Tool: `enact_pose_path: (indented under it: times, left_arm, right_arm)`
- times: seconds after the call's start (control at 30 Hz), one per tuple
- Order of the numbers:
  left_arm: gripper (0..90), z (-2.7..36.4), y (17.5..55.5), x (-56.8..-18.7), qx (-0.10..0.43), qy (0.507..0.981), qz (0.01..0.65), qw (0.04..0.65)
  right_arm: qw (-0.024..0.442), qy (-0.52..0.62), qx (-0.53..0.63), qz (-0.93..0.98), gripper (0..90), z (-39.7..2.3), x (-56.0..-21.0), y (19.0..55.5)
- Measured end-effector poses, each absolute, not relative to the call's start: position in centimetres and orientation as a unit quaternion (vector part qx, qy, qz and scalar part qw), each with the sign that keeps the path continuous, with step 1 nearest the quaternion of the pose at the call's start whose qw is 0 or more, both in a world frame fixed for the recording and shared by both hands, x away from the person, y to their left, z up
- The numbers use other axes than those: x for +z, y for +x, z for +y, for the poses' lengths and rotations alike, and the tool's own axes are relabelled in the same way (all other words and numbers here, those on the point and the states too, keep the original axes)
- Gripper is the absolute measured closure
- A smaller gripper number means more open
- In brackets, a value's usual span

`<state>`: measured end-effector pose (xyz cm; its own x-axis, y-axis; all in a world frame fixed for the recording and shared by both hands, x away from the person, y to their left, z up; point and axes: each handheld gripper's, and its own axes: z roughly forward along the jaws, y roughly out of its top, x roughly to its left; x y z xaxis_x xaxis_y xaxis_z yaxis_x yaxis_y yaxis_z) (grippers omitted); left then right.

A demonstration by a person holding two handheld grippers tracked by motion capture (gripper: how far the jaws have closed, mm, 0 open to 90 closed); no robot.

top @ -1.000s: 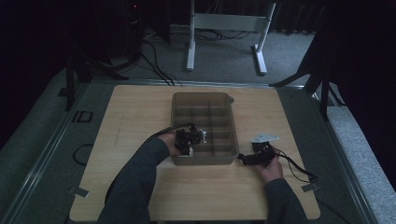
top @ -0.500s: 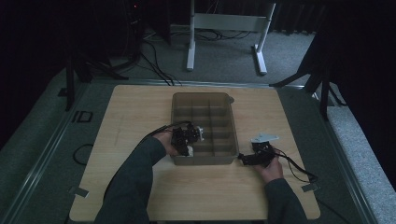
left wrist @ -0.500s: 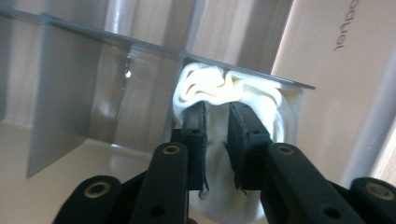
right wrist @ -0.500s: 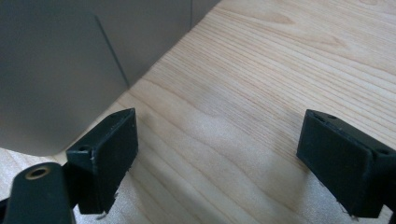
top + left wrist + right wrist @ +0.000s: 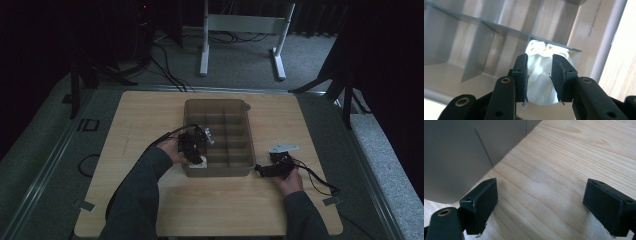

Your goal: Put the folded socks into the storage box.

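Note:
A grey divided box [image 5: 218,105] stands on the middle of the wooden table [image 5: 145,115]. A white bundled cloth-like piece [image 5: 198,162] lies in its near left compartment. My left gripper [image 5: 196,152] hovers just above that piece. In the left gripper view the jaws [image 5: 539,72] have just been opening and stand apart, with the white piece [image 5: 539,58] below and between them, pads off it. My right gripper [image 5: 260,170] rests on the table at the box's near right corner. In the right gripper view its jaws [image 5: 544,202] are wide open with only bare wood between them.
The box's grey outer wall [image 5: 454,157] rises just left of the right jaws. Its thin dividers [image 5: 499,26] form several compartments. A small pale part [image 5: 284,148] lies on the table behind the right gripper. Cables trail from both grippers over the table.
The left gripper has lifted slightly over the near left compartment and its jaws have parted, leaving the white piece lying there. The right gripper has stayed put.

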<state>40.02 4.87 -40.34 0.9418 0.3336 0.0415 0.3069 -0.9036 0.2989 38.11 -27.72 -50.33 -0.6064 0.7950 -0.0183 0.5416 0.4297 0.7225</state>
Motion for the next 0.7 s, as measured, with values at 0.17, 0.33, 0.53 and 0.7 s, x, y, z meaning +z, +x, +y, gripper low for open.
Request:
enact_pose_path:
  times: [0.17,0.33,0.53,0.7]
  left_arm:
    - [65.3,6.0,40.0,-39.9,0.049,0.964,0.18,0.187]
    - [62.0,6.5,40.0,-39.5,0.074,0.958,0.198,0.196]
    - [58.7,7.6,40.1,-39.1,0.103,0.94,0.234,0.228]
    - [57.0,8.4,40.1,-38.8,0.126,0.926,0.259,0.244]
  right_arm:
    - [0.182,0.404,0.348,0.826,12.1,-27.7,-50.3,38.1]
    - [0.182,0.405,0.349,0.826,12.1,-27.7,-50.3,38.1]
    - [0.183,0.404,0.348,0.826,12.1,-27.7,-50.3,38.1]
    - [0.182,0.404,0.348,0.826,12.1,-27.7,-50.3,38.1]
